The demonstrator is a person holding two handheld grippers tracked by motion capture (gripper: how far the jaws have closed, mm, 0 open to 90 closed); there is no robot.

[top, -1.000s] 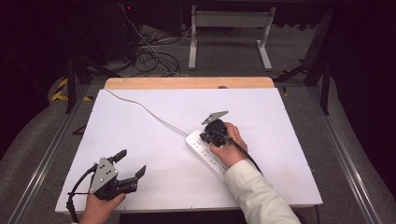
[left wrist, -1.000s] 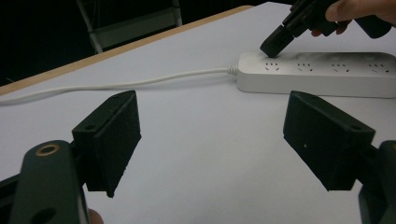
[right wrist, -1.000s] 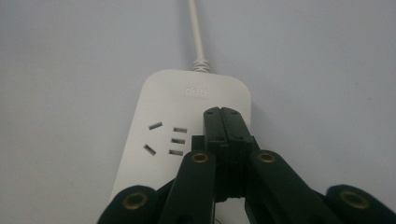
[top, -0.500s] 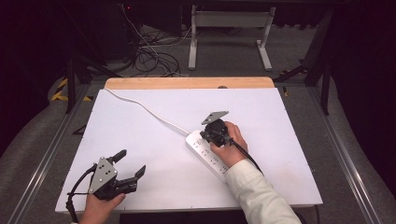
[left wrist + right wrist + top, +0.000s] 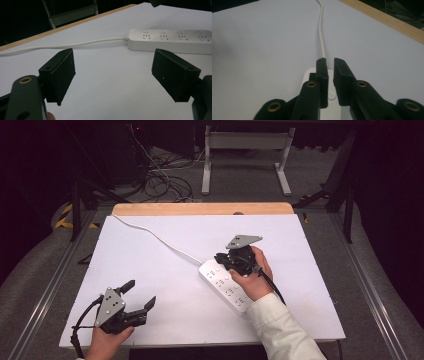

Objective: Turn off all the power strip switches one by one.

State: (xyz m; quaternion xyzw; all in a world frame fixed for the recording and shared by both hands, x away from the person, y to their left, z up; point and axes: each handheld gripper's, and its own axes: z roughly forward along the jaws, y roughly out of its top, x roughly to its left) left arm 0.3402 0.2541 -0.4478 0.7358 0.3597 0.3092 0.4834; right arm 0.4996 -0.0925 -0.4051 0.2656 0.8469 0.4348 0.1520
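Observation:
A white power strip (image 5: 225,288) lies slantwise on the white table top (image 5: 150,270), right of centre, and its white cable (image 5: 155,237) runs off to the far left corner. My right gripper (image 5: 220,258) rests over the strip's cable end, jaws shut with a thin slit between them and nothing held. In the right gripper view, the right gripper (image 5: 330,61) points along the cable (image 5: 321,32), with the strip (image 5: 308,75) beneath. My left gripper (image 5: 141,293) hovers open near the front left edge, apart from the strip. From the left gripper (image 5: 112,72), the strip (image 5: 172,41) and cable (image 5: 75,45) lie ahead.
A wooden strip (image 5: 200,209) borders the table's far edge. Beyond it on the floor stand a white metal frame (image 5: 245,155) and a tangle of cables (image 5: 160,180). Metal rails (image 5: 55,270) run along both sides of the table.

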